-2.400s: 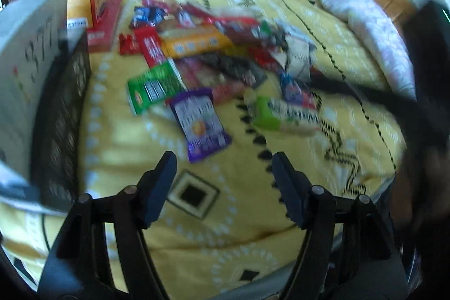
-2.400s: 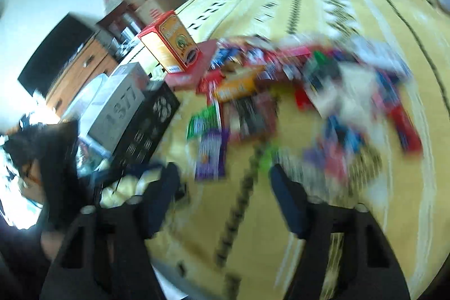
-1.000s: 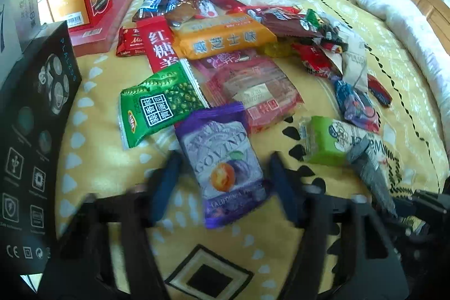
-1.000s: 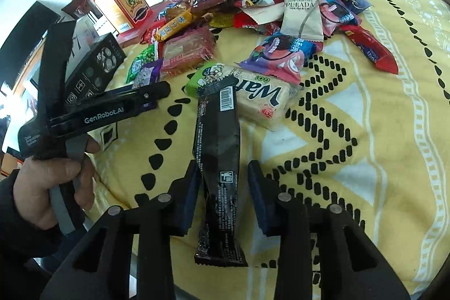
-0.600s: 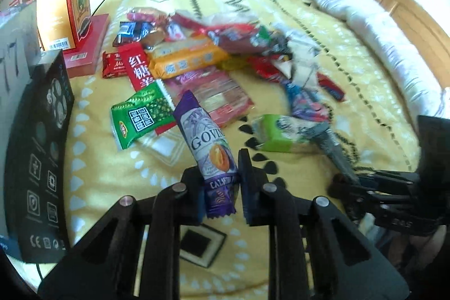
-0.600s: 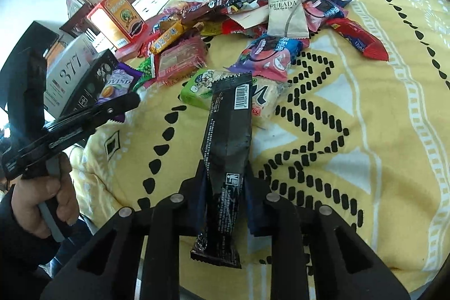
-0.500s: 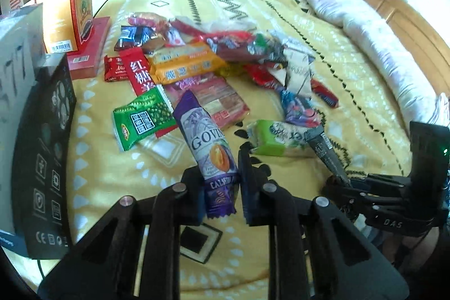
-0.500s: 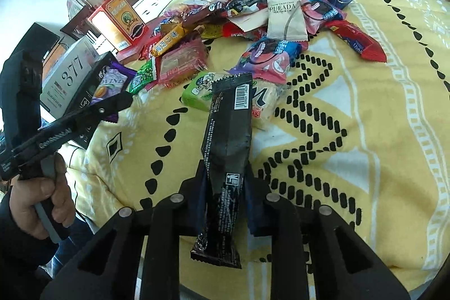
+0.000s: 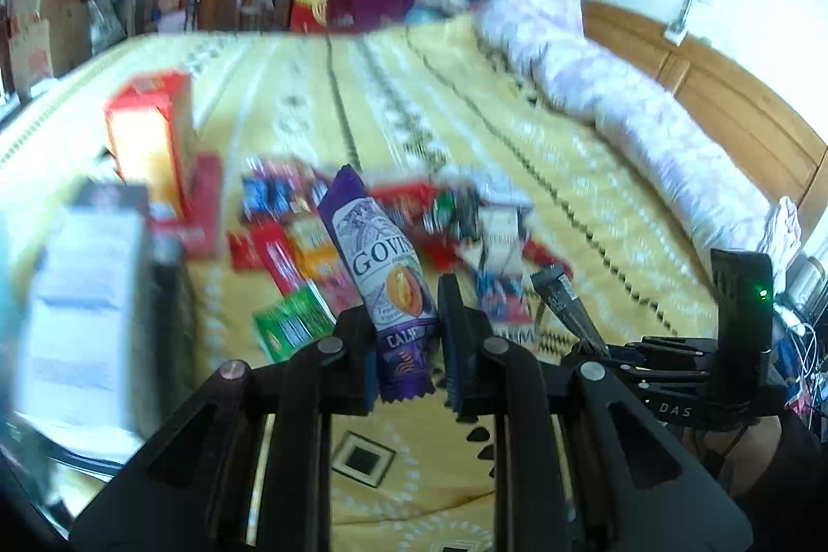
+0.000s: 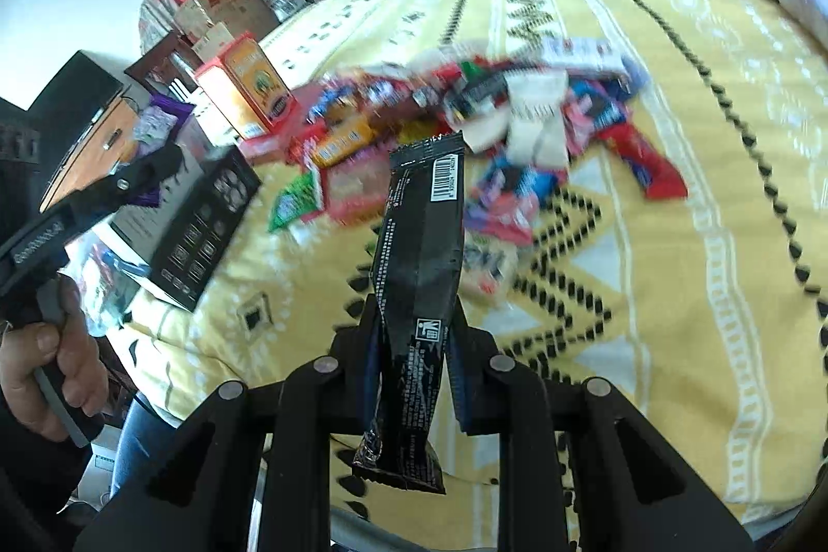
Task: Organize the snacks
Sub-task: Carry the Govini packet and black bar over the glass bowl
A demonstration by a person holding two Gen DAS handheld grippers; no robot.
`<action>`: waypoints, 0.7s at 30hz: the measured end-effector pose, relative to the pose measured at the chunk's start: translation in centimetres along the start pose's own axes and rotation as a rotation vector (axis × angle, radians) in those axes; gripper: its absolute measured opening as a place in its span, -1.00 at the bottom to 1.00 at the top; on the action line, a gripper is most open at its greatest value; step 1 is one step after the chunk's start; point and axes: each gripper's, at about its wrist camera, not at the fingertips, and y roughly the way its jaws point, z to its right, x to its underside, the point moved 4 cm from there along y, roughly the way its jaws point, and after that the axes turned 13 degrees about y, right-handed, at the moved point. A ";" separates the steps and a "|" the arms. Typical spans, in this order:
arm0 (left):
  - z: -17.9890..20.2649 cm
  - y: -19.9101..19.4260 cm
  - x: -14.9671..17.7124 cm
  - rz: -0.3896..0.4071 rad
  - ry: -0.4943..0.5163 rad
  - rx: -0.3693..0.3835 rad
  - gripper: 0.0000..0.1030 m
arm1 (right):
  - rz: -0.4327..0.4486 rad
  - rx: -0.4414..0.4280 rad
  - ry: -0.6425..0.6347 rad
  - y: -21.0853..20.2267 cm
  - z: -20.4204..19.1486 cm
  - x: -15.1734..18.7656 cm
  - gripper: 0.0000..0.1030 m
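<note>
My left gripper (image 9: 406, 334) is shut on a purple snack packet (image 9: 385, 278) and holds it up above the yellow bedspread (image 9: 517, 148). My right gripper (image 10: 414, 329) is shut on a long black snack bar (image 10: 422, 241), also lifted off the bed. In the right wrist view the left gripper (image 10: 160, 159) shows at the far left with the purple packet (image 10: 160, 117) in it, gripped by a hand (image 10: 46, 376). In the left wrist view the right gripper (image 9: 590, 347) shows at the lower right with the black bar (image 9: 561, 298). A heap of mixed snack packets (image 10: 466, 128) lies on the bed.
An orange carton (image 9: 150, 138) stands on a flat red box (image 9: 204, 200) left of the heap. A black box (image 10: 204, 221) and a white box (image 9: 83, 309) sit at the bed's left edge. A rolled white quilt (image 9: 636, 122) lies along the wooden headboard (image 9: 724, 97).
Both grippers closed on their snacks and rose from the bed, the left one much higher. The left view now tilts up and takes in the room beyond the bed.
</note>
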 end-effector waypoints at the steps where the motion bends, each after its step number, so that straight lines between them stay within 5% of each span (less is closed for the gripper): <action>1: -0.6 -0.8 -0.4 0.014 -0.002 -0.016 -0.62 | 0.007 -0.004 -0.009 -0.3 -0.5 -0.4 -0.51; 12: -11.1 -10.3 -1.2 0.117 -0.120 -0.270 -0.62 | 0.131 -0.119 -0.189 -3.6 -12.5 -7.4 -0.51; 21: -20.0 -18.0 2.2 0.158 -0.265 -0.481 -0.62 | 0.106 -0.276 -0.348 -2.2 -26.7 -8.4 -0.51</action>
